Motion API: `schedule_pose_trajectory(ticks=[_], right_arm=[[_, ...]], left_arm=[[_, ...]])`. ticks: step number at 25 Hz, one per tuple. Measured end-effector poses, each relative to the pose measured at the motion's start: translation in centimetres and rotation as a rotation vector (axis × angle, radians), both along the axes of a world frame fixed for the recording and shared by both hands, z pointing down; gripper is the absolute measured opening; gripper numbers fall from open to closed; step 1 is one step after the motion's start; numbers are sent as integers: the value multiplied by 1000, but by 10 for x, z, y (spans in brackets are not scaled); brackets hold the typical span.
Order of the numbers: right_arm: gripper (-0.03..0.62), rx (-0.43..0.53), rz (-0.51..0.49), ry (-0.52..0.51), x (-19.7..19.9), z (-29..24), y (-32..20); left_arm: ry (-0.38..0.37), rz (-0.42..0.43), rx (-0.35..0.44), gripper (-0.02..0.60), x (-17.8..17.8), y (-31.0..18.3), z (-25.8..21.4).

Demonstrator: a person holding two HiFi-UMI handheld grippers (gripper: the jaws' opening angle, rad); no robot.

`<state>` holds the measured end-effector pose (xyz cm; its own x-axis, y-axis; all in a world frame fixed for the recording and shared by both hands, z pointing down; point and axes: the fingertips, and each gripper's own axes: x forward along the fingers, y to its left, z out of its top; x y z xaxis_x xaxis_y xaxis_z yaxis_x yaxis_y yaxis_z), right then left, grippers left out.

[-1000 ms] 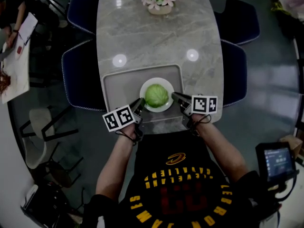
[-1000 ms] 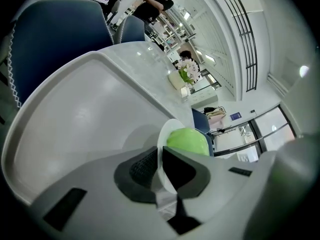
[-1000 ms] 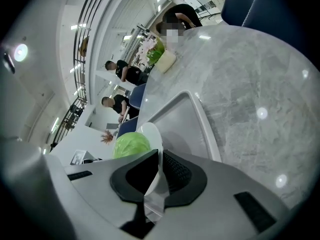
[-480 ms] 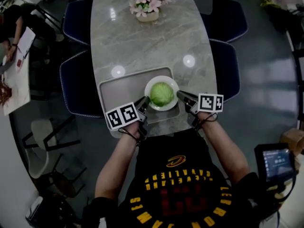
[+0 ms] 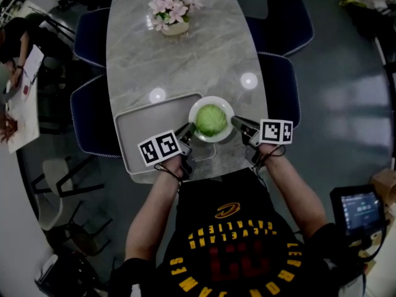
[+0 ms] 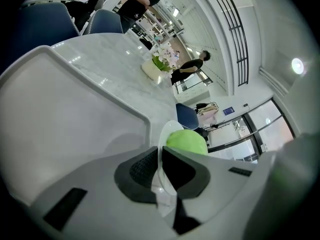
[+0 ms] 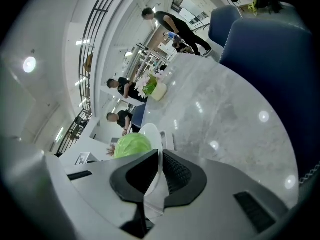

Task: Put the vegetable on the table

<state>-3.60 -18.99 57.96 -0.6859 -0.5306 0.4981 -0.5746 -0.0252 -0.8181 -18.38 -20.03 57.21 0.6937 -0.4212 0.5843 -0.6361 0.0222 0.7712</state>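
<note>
Since a second ago the plate (image 5: 212, 139) has shifted right across the tray (image 5: 148, 125). Then it sat inside the tray's right half. Now it overhangs the tray's right edge, with its right part above the bare bench (image 5: 185, 60). Both hands have gone right with it.

The left hand-held gripper (image 5: 188, 130) pinches the plate's left rim, and the right hand-held gripper (image 5: 236, 122) pinches its right rim. In each gripper view the thin white rim stands between the dark pads, with the jaws closed on it. The plate seems to hang clear of the tray, though from above that is hard to tell.

The cabbage (image 5: 211, 119) sits in the middle of the plate, between the two grippers, near the bench's near end. It is a round, pale green head, smooth-looking, and it fills most of the plate. Flowers (image 5: 171, 8) stand at the bench's far end.
</note>
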Motion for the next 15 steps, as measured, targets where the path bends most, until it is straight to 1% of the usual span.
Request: schedule_pose_trajectory(ticks=[2, 7, 12, 15], right_arm=[[37, 4, 1, 2, 19, -2, -3], [35, 9, 12, 14, 46, 3, -5], [35, 1, 18, 27, 83, 11, -12], [35, -10, 19, 41, 99, 20, -11]], left_arm=[[2, -2, 1, 29, 19, -2, -1], [1, 1, 6, 29, 46, -3, 3], [-10, 5, 1, 29, 83, -11, 11], [-28, 11, -8, 29, 98, -11, 19]])
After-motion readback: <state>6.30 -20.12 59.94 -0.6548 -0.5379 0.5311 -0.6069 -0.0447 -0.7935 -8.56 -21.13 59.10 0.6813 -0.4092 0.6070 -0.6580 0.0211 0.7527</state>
